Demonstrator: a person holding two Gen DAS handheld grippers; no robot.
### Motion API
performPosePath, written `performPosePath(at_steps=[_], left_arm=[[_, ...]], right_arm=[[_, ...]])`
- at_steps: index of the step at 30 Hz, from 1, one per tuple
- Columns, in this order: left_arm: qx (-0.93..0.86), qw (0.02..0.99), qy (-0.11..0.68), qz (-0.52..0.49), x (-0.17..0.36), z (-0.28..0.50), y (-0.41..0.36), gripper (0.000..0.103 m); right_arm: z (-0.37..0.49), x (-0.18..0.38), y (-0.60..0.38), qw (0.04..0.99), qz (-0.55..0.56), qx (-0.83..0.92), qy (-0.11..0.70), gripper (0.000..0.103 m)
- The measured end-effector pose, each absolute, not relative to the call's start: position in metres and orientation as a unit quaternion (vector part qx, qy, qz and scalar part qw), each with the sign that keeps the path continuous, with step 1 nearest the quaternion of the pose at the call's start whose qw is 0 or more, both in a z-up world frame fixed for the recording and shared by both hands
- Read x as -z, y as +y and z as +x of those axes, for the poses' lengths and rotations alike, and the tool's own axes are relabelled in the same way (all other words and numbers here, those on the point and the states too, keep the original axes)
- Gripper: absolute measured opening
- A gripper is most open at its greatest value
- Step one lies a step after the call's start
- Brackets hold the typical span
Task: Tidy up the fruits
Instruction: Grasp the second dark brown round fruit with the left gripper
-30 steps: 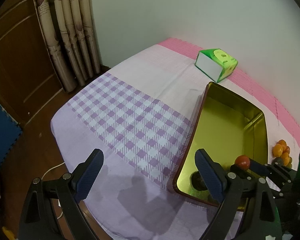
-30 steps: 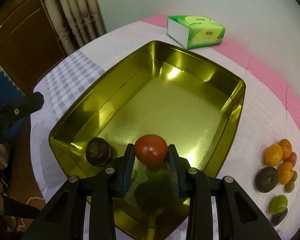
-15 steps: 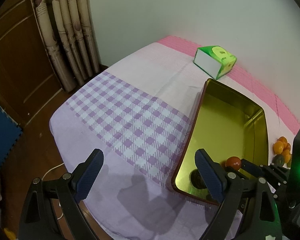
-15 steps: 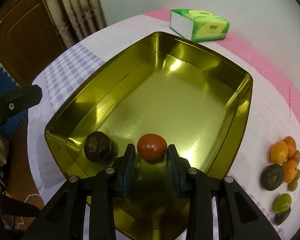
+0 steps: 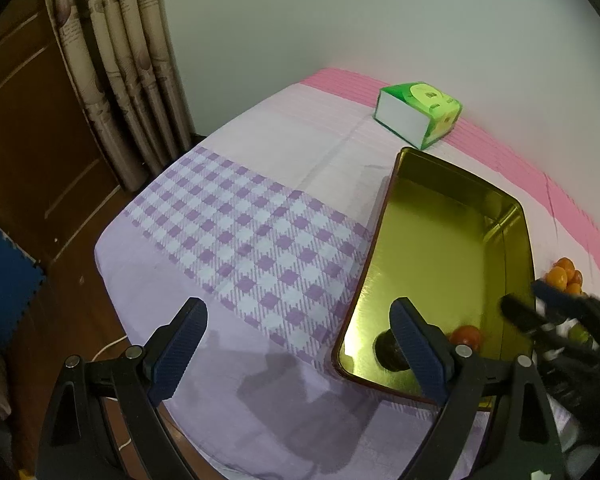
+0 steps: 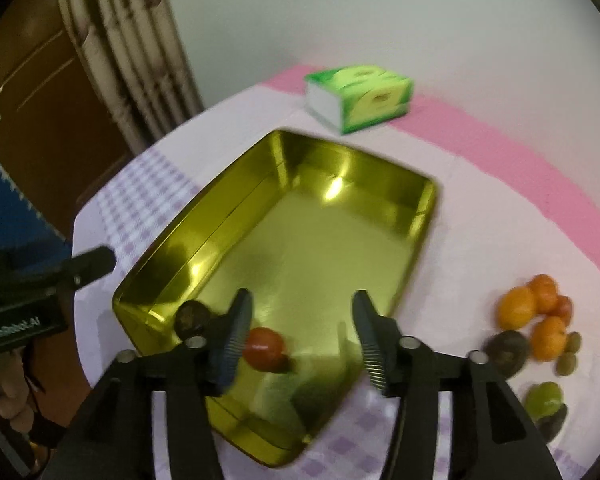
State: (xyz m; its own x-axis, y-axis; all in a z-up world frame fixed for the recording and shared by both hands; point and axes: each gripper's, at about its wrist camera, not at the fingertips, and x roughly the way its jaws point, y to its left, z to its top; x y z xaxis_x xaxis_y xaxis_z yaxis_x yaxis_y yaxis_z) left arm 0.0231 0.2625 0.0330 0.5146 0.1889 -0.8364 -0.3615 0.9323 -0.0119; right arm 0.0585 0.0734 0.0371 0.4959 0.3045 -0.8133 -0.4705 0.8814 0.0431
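Note:
A gold metal tray [image 6: 424,216] [image 5: 516,216] lies on the cloth-covered table. On its floor near the front rest a red tomato [image 6: 265,349] [image 5: 466,335] and a dark round fruit [image 6: 191,316] [image 5: 384,351]. My right gripper [image 6: 300,344] hangs just above the tomato; its jaws are opening and the pads no longer touch the fruit. A pile of oranges [image 6: 540,312] [image 5: 564,278], dark fruits [image 6: 507,350] and green ones [image 6: 544,398] lies right of the tray. My left gripper [image 5: 300,356] is wide open over the checked cloth, holding nothing.
A green tissue box [image 6: 360,96] [image 5: 420,114] stands behind the tray. The purple checked cloth [image 5: 240,232] covers the table left of the tray. Curtains [image 5: 132,60] and a wooden door [image 5: 28,140] stand beyond the table's left edge. A hand [image 6: 14,404] holds the left gripper.
The right gripper carried the tomato down to the tray floor, then let go of it and drew up and back. The left gripper stayed put.

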Motion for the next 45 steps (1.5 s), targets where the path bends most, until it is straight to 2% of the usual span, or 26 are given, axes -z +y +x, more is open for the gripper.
performPosePath(at_steps=[3, 9, 14, 18, 23, 27, 39, 45], left_arm=[[-0.155, 0.866, 0.467, -0.085, -0.033, 0.024, 0.259, 0.091], [-0.145, 0.872, 0.464, -0.065, -0.033, 0.024, 0.249, 0.091], [-0.128, 0.877, 0.461, -0.043, -0.032, 0.024, 0.236, 0.091], [-0.097, 0.884, 0.456, -0.021, -0.036, 0.024, 0.214, 0.091], [-0.055, 0.887, 0.458, 0.005, -0.039, 0.033, 0.172, 0.091], [-0.008, 0.889, 0.458, 0.019, -0.036, 0.045, 0.129, 0.091], [0.096, 0.871, 0.48, 0.05, -0.008, 0.085, 0.025, 0.091], [0.128, 0.855, 0.499, 0.063, 0.017, 0.104, -0.008, 0.088]], right_arm=[[0.059, -0.045, 0.045, 0.872, -0.083, -0.198, 0.439, 0.061], [0.063, -0.053, -0.043, 0.894, -0.05, -0.115, 0.429, 0.073], [0.059, -0.05, -0.131, 0.902, -0.012, -0.03, 0.43, 0.074], [0.054, -0.037, -0.205, 0.898, 0.017, 0.043, 0.437, 0.08], [0.056, -0.006, -0.256, 0.882, 0.016, 0.094, 0.461, 0.08], [0.057, 0.01, -0.273, 0.877, 0.015, 0.097, 0.47, 0.08], [0.074, 0.02, -0.289, 0.887, 0.014, 0.078, 0.454, 0.102], [0.073, 0.023, -0.284, 0.891, 0.015, 0.083, 0.445, 0.103]])
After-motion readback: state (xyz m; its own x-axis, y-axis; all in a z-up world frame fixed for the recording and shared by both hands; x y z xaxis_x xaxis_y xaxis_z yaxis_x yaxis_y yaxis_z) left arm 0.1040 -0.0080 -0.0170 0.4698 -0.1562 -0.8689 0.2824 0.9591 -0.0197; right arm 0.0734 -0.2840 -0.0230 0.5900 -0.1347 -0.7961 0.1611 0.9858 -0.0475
